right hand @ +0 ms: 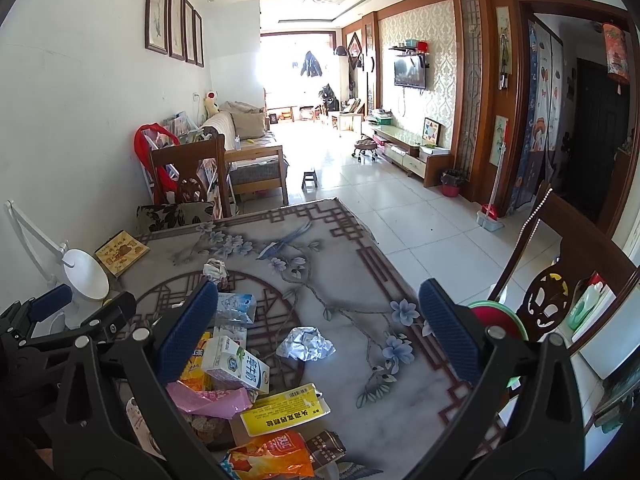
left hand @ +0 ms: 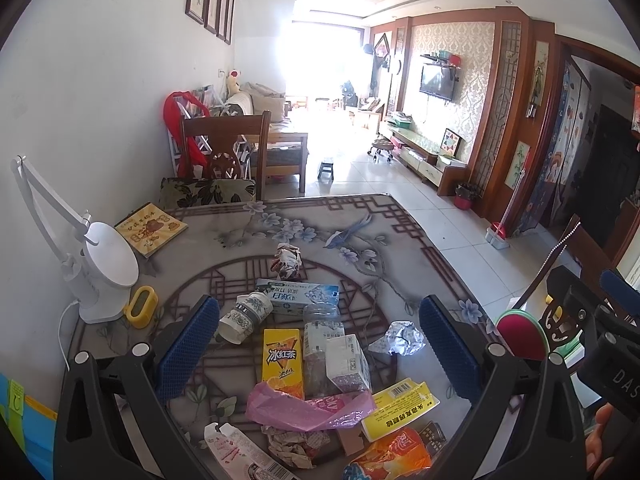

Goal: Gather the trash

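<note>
We are looking at a table (left hand: 400,248) whose printed floral top is showing a smooth, slightly glossy sheen. The crumpled foil (right hand: 307,345) is gleaming like thin metal, creased all over. The pink bag (left hand: 308,408) is looking like thin, translucent plastic film, wrinkled. The milk carton (right hand: 236,364) and yellow tea carton (left hand: 282,362) are appearing as smooth coated paperboard. The orange snack wrapper (right hand: 268,458) is shining glossy. The gripper pads (left hand: 188,344) are showing a rough, dimpled blue rubbery face on matt black plastic frames. The chair (left hand: 224,136) is looking like dark varnished wood.
</note>
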Demonstrator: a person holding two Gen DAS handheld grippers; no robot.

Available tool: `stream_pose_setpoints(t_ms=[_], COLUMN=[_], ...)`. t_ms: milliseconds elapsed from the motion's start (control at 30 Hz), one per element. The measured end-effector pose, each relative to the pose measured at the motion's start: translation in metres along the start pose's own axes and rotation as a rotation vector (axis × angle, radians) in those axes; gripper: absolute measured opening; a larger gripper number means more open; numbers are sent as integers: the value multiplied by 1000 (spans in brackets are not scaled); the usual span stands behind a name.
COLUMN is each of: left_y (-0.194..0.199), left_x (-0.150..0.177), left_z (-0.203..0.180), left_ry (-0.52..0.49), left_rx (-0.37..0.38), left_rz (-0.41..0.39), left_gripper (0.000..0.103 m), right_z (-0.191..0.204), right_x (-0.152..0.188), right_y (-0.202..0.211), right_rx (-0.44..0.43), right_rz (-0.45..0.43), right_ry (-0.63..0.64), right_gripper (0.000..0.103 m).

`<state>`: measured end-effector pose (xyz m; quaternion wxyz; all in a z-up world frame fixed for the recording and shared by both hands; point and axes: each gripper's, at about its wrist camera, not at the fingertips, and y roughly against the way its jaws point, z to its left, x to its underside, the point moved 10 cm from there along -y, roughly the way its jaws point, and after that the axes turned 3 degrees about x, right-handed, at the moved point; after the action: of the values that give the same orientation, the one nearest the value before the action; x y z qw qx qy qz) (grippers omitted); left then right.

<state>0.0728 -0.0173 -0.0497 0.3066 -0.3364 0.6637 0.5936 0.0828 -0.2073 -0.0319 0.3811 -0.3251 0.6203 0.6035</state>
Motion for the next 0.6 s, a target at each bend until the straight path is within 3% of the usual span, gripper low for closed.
stream_pose_setpoints(t_ms=[600], left_y=[1], left_x=[6], left_z=[0], left_ry=[12], left_rx=[25], left_rz=[14], left_gripper=[95], right_z=[3], right_x=[4], right_y=[-10], right_rx=[2], right_rz=[29], right_ry=[5], right_gripper=[100])
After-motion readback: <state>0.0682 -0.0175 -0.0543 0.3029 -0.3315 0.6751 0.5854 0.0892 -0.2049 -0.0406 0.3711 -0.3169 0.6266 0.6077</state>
